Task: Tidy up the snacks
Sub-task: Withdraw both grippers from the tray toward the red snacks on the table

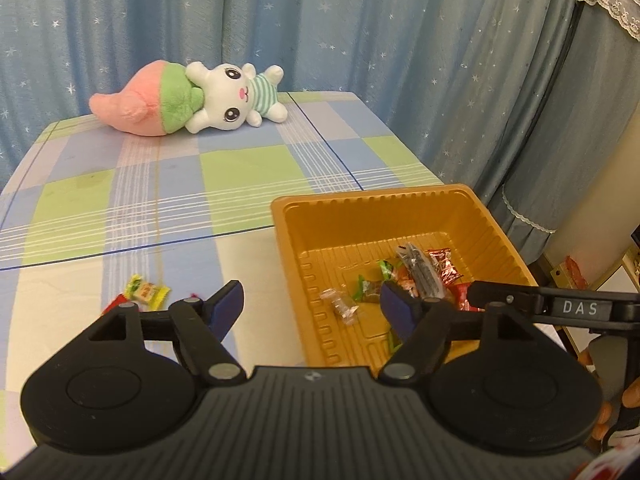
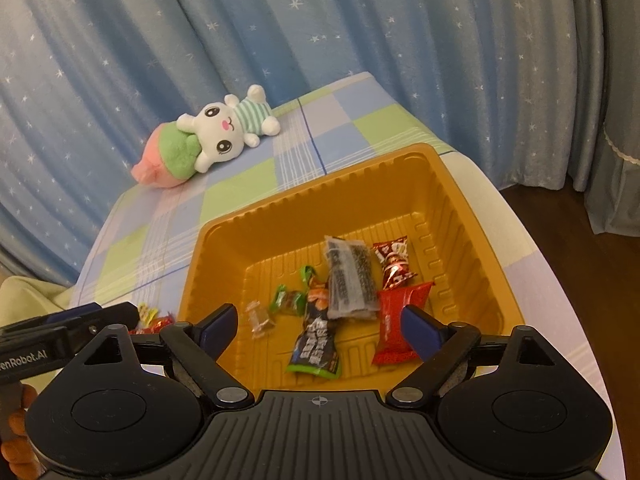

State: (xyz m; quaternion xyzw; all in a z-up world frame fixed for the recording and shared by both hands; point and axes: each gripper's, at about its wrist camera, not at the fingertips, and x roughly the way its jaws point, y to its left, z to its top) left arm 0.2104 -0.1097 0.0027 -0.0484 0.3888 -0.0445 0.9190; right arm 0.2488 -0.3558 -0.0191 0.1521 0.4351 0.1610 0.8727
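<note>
Over tray both my grippers hang wide open, empty: left gripper, right gripper. Most snacks already in tray; yellow candy lies on tablecloth beside it. I'd straddle candy squarely, pinch wrapper middle

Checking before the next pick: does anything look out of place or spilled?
Nothing spilled. Two things stand out: a yellow-green candy and a red wrapper lie on the tablecloth left of the orange tray, outside it. The plush rabbit at the far edge is no snack.
</note>
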